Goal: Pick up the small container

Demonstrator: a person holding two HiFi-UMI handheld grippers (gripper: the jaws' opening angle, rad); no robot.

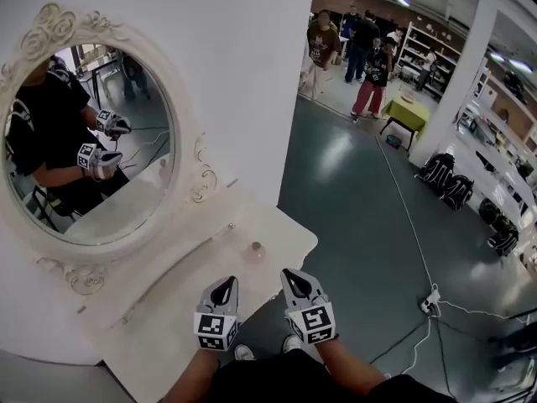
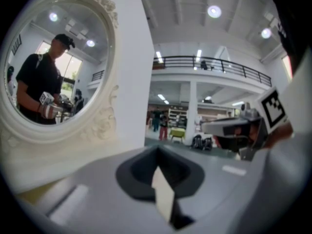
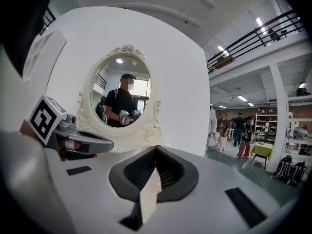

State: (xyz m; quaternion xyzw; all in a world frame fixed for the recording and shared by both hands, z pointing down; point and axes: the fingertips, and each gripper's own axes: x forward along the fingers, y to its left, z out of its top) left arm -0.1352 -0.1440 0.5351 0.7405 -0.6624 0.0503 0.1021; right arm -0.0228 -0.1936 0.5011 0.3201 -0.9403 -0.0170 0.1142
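The small container is too tiny to detail (a pinkish speck); the mirror is cropped at left.

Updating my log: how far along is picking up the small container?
Done: nothing; the small container sits untouched on the white table. In hand: left claw and right claw hover shut and empty, short of it. Left: open, reach, grasp, lift.

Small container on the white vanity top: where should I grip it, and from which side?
Grip the small container across its round sides, probably from above on the near side: it looks low, upright and alone on the table, with the mirror beyond it. The right gripper is shut; open it first.
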